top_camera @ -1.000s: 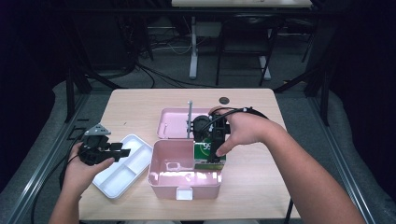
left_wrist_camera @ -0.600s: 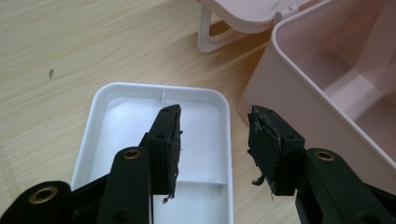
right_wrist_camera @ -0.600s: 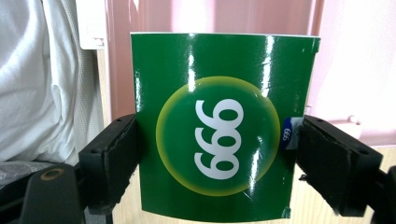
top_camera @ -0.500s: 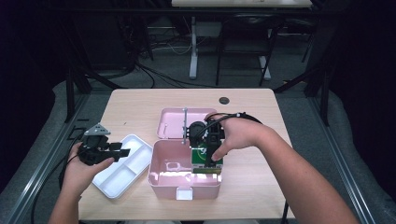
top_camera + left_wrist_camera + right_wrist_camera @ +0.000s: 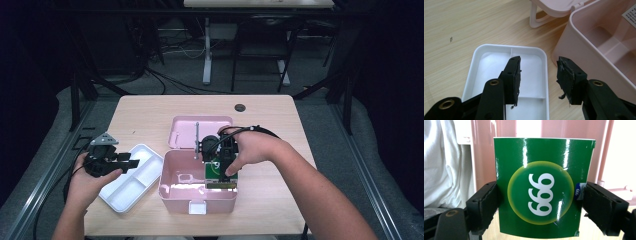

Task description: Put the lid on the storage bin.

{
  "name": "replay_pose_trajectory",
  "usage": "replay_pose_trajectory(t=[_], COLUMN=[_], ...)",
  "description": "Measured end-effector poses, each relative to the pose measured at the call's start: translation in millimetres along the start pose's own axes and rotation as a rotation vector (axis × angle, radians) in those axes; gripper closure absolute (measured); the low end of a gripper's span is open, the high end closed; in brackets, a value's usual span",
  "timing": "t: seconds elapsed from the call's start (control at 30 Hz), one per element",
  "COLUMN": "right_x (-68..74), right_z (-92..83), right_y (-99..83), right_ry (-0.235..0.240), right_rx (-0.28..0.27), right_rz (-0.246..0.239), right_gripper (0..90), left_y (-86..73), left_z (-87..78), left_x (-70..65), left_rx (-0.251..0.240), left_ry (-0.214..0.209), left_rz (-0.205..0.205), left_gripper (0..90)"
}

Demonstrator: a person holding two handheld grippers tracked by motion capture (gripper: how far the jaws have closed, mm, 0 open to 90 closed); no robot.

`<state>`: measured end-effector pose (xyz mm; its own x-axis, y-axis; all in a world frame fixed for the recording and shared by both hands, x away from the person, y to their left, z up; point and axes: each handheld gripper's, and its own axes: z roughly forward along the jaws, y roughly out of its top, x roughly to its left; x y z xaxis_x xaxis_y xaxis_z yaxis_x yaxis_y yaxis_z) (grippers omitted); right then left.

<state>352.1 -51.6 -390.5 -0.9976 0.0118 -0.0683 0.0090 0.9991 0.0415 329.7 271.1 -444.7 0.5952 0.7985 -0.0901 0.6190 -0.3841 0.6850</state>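
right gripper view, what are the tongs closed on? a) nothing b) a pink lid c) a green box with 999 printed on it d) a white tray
c: in the right gripper view the right tongs press on both sides of the green box with white digits in a yellow-edged circle, held over the pink case.

On the tabletop [image 5: 150, 115] the box [image 5: 175, 187] sits low in the frame's middle, its lid [image 5: 185, 131] lying open behind it, the tray [image 5: 142, 172] just left of it, and a carton [image 5: 216, 167] inside its right part.
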Motion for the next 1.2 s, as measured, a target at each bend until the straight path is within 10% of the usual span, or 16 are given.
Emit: replay_pose_trajectory(t=[1.2], right_x=[-3.7], right_z=[51.7], right_y=[-1.7], right_ry=[0.028], right_rx=[-0.006], right_rz=[0.039], right_gripper=[16.0], left_y=[-0.9], left_z=[3.2], left_x=[1.6], left_rx=[0.009], left_ry=[0.0], left_rz=[-0.005], left_gripper=[54.0])
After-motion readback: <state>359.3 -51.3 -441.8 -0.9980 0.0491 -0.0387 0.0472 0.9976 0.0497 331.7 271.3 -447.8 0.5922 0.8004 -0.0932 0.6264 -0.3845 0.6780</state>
